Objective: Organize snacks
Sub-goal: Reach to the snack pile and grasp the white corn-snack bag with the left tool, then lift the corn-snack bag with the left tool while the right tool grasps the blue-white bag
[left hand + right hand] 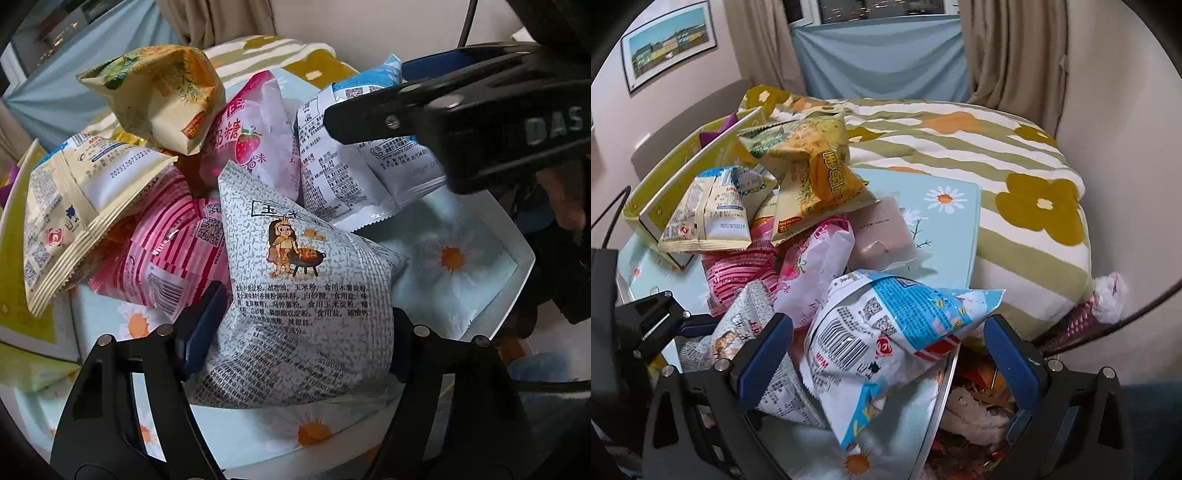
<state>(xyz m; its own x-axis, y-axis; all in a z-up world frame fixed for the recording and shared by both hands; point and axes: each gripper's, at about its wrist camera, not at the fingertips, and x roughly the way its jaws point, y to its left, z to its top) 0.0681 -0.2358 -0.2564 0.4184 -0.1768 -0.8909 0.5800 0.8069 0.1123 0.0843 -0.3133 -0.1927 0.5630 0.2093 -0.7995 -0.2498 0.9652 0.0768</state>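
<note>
Sorting has barely begun: the snacks lie heaped on the daisy-print desk (454,295). Left tongs (295,332) clench the grey speckled packet (295,266) nearest us; right tongs (890,354) gape around the blue-white packet (886,325).

A home bedroom: flower-patterned quilt (1015,155) on a bed, beige curtains (1008,48), framed picture (668,44) on the wall.
</note>
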